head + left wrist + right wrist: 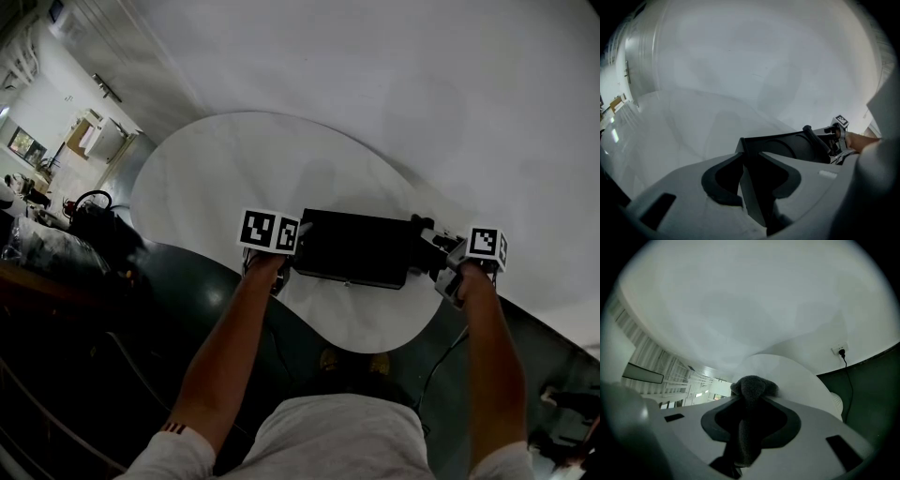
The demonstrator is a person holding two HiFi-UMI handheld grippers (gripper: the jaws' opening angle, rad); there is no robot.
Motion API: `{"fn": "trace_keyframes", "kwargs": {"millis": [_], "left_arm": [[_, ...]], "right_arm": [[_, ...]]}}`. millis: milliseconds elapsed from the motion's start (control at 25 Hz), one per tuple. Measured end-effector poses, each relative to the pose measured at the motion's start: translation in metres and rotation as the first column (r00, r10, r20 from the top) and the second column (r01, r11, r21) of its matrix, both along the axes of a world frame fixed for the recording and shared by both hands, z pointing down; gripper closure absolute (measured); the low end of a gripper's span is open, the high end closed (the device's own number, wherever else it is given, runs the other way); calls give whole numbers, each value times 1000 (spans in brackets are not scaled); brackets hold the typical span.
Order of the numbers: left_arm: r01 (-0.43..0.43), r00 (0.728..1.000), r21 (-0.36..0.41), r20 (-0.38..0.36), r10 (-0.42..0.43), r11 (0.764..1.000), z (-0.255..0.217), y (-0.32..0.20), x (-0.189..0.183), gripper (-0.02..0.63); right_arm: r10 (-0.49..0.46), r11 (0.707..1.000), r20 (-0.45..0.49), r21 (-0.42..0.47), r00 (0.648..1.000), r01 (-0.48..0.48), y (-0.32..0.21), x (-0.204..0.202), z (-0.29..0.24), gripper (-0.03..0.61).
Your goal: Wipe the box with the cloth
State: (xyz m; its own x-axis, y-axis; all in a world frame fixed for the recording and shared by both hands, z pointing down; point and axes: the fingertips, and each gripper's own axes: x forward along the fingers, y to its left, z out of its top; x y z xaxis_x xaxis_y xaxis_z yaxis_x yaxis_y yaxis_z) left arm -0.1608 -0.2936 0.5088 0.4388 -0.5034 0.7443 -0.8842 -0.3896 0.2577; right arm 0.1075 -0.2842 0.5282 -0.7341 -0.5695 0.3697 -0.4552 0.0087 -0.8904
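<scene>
A black box (352,248) lies on a white, round-edged table (216,169), near the edge closest to the person and with its long side across the head view. The person's two forearms reach down to it, one at each short end.

The left gripper (751,164) is at the box's left end. Its jaws are partly closed and clamp a thin dark wall of the box between the pads, so the box is held by that edge. From the left gripper view the box runs away from the jaws as a shallow dark tray, and the other gripper shows at its far end.

The right gripper (754,401) is at the box's right end. Its jaws are closed on a dark grey cloth (753,386) – a fuzzy tuft bulges out past the fingertips, and the rest hangs back between the jaws. In the head view the cloth-bearing tip meets the top right end of the box, but I cannot tell whether the cloth actually presses on it.

Beyond the cloth, the right gripper view shows the pale table top, a white wall and a wall socket (840,350) with a dark cable (848,380) running down – well apart from the box.
</scene>
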Motion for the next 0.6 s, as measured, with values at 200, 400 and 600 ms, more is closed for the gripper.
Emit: {"fn": "trace_keyframes", "kwargs": {"millis": [200, 400, 600], "left_arm": [[-1, 1000, 2, 3, 1, 1000, -1, 0, 0, 505], [-6, 1000, 4, 6, 6, 1000, 3, 11, 0, 505], [-8, 1000, 3, 7, 8, 1000, 0, 6, 0, 505]], "right_arm": [[-9, 1000, -8, -14, 1000, 9, 8, -1, 3, 485], [-32, 999, -20, -11, 999, 32, 45, -5, 9, 485], [-37, 999, -32, -16, 999, 37, 68, -8, 7, 485]]}}
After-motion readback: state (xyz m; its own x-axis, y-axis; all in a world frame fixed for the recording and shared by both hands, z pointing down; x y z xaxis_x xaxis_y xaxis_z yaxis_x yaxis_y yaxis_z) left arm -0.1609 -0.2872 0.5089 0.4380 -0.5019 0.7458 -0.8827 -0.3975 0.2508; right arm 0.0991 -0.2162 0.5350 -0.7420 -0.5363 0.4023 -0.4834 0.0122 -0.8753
